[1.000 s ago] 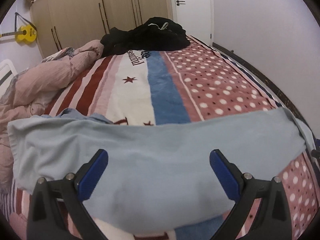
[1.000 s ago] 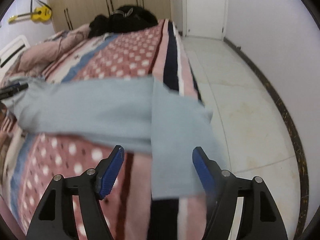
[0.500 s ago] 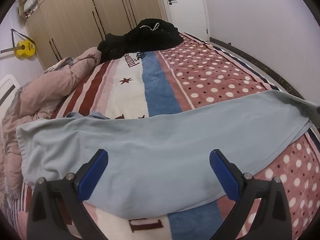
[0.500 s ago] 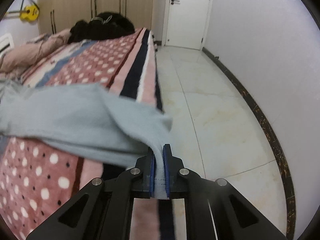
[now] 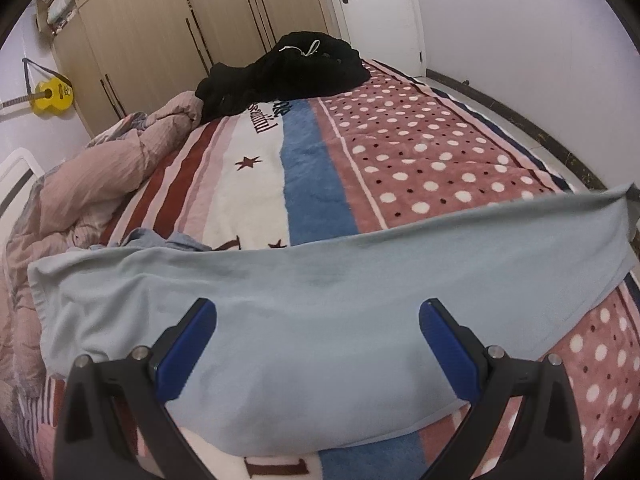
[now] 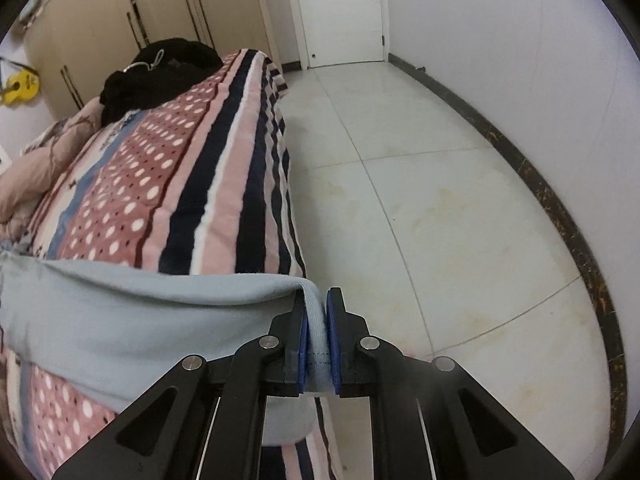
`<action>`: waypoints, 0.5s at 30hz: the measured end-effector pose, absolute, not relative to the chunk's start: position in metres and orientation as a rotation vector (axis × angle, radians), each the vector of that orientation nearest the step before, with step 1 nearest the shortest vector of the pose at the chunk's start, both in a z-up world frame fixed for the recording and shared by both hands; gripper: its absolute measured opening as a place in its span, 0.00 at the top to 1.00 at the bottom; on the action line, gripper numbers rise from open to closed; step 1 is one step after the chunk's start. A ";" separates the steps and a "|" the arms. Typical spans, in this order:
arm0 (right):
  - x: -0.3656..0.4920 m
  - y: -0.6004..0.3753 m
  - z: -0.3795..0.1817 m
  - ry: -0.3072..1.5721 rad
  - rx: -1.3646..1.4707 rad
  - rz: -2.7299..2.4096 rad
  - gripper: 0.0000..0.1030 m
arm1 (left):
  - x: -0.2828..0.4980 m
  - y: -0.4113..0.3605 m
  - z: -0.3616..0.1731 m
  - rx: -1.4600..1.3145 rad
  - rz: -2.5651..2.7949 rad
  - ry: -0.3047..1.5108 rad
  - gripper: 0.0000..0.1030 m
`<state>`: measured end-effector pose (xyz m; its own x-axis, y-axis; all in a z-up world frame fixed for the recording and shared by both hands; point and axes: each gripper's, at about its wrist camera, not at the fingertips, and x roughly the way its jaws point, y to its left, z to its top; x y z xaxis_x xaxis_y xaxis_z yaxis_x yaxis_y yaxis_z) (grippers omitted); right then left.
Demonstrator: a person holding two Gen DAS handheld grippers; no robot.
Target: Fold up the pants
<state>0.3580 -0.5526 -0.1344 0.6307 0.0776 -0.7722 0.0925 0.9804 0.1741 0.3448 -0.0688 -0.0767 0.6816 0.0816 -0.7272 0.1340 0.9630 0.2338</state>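
Fingers [image 6: 335,336] of right gripper [image 6: 318,334] clamping pale blue pants [image 6: 132,316], no containers

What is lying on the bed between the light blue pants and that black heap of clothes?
Nothing but bare blanket: its striped, starred and dotted surface runs uncovered from the light blue pants to the black heap of clothes, clearest in the left wrist view.

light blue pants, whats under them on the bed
The light blue pants lie across the patterned blanket, whose dots and stripes show on both sides. A crumpled blue cloth pokes out behind them. Whatever else lies beneath is covered.
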 end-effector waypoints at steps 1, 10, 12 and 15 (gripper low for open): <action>0.355 -0.550 -0.132 0.881 0.201 0.005 0.97 | 0.345 -0.069 -0.077 0.282 -0.030 0.822 0.02; 0.304 -0.548 -0.064 0.815 0.170 0.116 0.97 | 0.343 -0.058 -0.073 0.272 -0.023 0.822 0.02; 0.303 -0.550 -0.061 0.823 0.166 0.106 0.97 | 0.342 -0.051 -0.073 0.252 -0.026 0.832 0.02; 0.319 -0.556 -0.078 0.880 0.187 0.087 0.97 | 0.338 -0.038 -0.071 0.243 -0.005 0.837 0.02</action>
<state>0.3190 -0.5557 -0.0775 0.6352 0.1525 -0.7572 0.0014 0.9801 0.1986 0.3384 -0.0380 -0.0715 0.6714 0.0909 -0.7355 0.0996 0.9724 0.2111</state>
